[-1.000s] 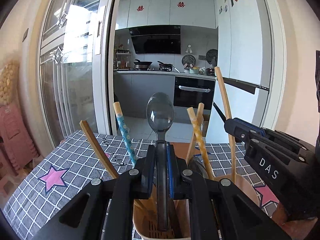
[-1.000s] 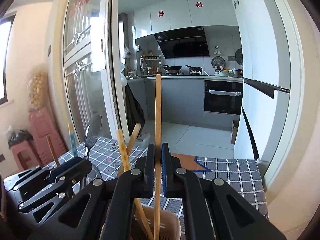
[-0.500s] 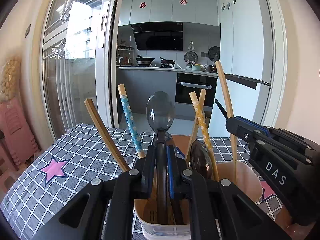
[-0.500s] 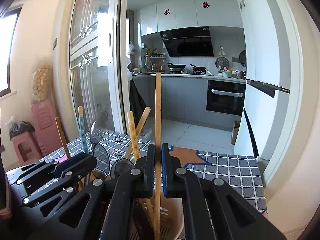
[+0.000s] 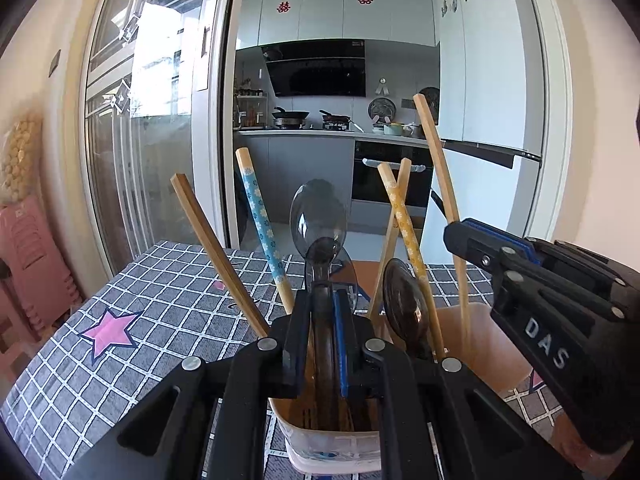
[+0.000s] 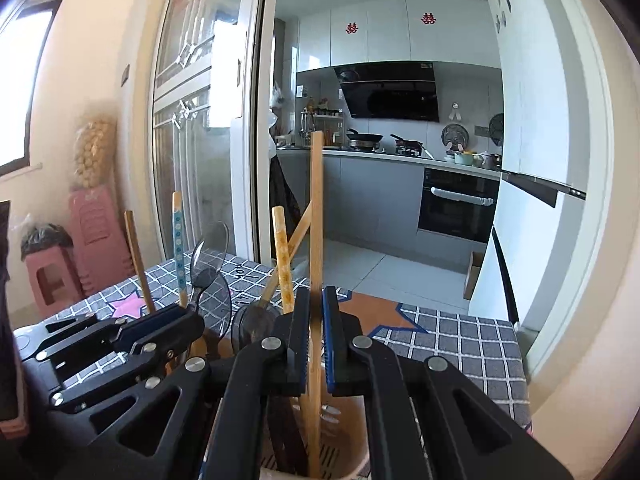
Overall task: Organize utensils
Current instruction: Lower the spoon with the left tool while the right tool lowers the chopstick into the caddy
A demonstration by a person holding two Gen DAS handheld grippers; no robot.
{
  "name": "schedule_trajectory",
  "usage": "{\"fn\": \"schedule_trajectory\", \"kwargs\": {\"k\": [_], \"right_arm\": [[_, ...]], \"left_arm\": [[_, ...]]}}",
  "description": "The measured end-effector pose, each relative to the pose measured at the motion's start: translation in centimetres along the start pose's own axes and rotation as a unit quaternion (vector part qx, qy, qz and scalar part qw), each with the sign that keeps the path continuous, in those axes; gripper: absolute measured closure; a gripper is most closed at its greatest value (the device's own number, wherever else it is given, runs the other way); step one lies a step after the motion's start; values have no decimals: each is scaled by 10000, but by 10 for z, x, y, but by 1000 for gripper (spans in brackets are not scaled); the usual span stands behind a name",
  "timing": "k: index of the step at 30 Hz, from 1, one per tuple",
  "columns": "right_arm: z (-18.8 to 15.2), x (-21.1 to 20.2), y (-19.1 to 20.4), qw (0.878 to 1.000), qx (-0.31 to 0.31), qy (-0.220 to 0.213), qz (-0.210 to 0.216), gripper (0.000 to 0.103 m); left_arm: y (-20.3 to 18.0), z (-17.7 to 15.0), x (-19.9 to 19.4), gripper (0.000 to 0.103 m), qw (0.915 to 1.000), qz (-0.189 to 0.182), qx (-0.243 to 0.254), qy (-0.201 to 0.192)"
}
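Observation:
My left gripper (image 5: 323, 300) is shut on the handle of a grey spoon (image 5: 318, 216), held upright with its lower end inside the beige utensil holder (image 5: 332, 440). My right gripper (image 6: 316, 300) is shut on a plain wooden chopstick (image 6: 316, 208), also upright, its lower end in the holder (image 6: 344, 456). In the holder stand a blue-flowered chopstick (image 5: 260, 220), a yellow-patterned chopstick (image 5: 402, 220), other wooden chopsticks (image 5: 212, 248) and a dark spoon (image 5: 404, 304). The right gripper shows at the right of the left wrist view (image 5: 460, 236).
The holder stands on a table with a grey checked cloth (image 5: 120, 320) with pink stars. Beyond are a glass sliding door (image 5: 160, 140), a kitchen and a white fridge (image 5: 492, 120). Pink stools (image 6: 60, 276) stand at the left wall.
Both grippers have moved down with their utensils. The spoon and the chopstick sit deeper in the holder, and more of the holder's rim shows.

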State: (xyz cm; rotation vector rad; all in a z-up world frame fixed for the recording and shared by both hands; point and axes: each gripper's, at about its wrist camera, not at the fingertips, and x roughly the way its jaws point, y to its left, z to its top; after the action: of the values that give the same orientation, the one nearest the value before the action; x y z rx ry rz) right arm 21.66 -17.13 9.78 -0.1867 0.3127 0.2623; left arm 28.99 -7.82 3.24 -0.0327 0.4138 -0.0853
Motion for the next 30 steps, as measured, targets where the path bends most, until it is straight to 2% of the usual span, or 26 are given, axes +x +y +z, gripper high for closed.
{"fn": "schedule_trajectory", "kwargs": {"k": [4,8,15,21,25,30], "right_arm": [[6,11,-1,9998,157,-39,78,97],[-6,22,-1,9998,93,49,139,97],[-29,15,-2,9997,-83,178,170,97],[-27,12,-14,9987,221,355,300,94],[-19,16,-25,9965,515,511,418,67],[-11,24,-28,9948,642,634,477,64]], "left_arm": [[2,3,2,61,10000,35,-16,-49],[1,-3,6,61,10000,56,31,-53],[-4,-13,8,61,9998,49,197,46],[-1,-10,3,61,9998,-7,177,83],[0,-8,-1,61,9997,-82,210,107],[0,-6,-4,61,9996,-117,237,114]]}}
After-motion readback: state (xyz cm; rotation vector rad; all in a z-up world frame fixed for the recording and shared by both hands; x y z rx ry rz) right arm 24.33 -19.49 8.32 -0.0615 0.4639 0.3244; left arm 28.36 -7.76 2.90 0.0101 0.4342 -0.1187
